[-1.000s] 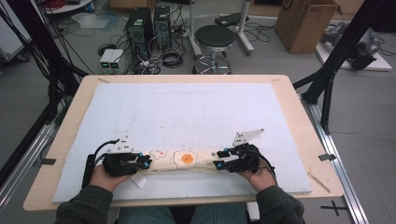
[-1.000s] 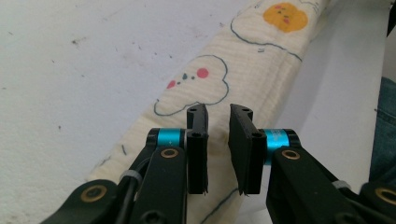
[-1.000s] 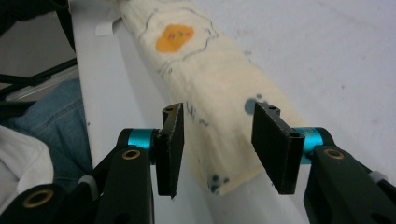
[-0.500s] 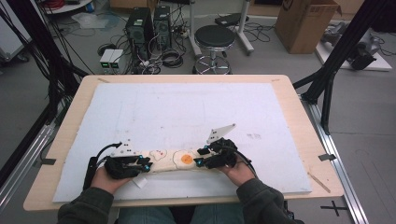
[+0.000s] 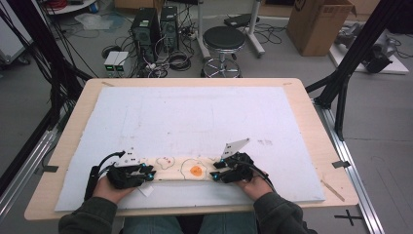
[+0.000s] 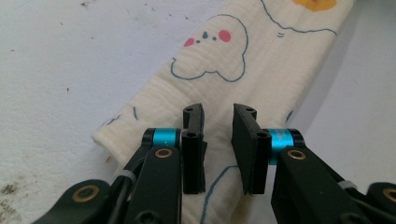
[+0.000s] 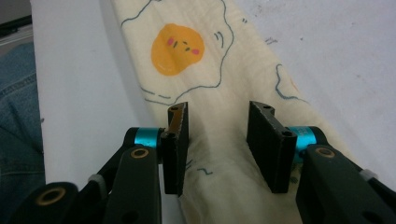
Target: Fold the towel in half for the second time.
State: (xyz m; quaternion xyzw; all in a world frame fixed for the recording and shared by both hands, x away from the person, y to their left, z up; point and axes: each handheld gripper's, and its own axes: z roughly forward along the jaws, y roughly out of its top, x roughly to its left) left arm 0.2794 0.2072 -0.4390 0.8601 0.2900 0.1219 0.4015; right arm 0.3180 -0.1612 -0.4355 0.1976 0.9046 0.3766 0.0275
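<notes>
Evenly and brightly lit from above in the high view, with soft, short shadows under the hands and almost no glare on the white mat (image 5: 195, 117). Slightly soft overall, with mild bending of straight lines toward the frame edges. Sharper in both gripper views on the printed cloth (image 6: 243, 60), blurred on the near black jaws, dim at the lower corners

no legible text, labels, brands or numbers, cloth strip (image 5: 187, 168) bearing pictures alone, no words
</notes>
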